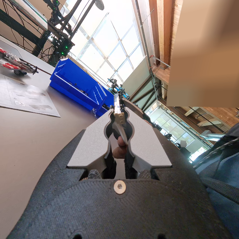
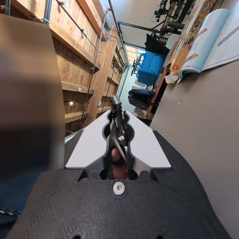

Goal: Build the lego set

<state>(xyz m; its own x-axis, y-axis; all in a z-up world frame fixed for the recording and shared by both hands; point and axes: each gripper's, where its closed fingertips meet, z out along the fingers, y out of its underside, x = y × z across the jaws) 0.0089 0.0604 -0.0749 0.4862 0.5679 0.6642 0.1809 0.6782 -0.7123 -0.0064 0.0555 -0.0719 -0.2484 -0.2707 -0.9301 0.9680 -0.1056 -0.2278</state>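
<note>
In the left wrist view, our left gripper (image 1: 119,113) is lifted up off the grey table (image 1: 32,135). Its two grey fingers are squeezed shut on a small lego piece (image 1: 119,117). The piece is thin and flat, with a tan plate with two round bumps and a pale, pointy part hanging toward the camera. A bare fingertip shows behind the piece, low between the jaws. Left of the gripper sits a shiny blue plastic bin (image 1: 77,82). Farther left of the bin lies an open instruction booklet (image 1: 25,95), and past that stands a red and white lego model (image 1: 16,64) with little wheels.

In the right wrist view, our right gripper (image 2: 118,115) is also closed on a lego piece, a dark one (image 2: 117,111) made of black and grey flat plates with bumpy edges. It sticks out past the fingertips. Right of the gripper, on the table, lie a pale blue open booklet (image 2: 209,42) and a yellow cardboard lego box (image 2: 181,56).

We think both pieces are very light, hard and smooth, so they can slip or twist in the jaws. They could snap apart if we squeeze too hard. We should hold them by the flat sides and leave the bumps free for pressing together.
</note>
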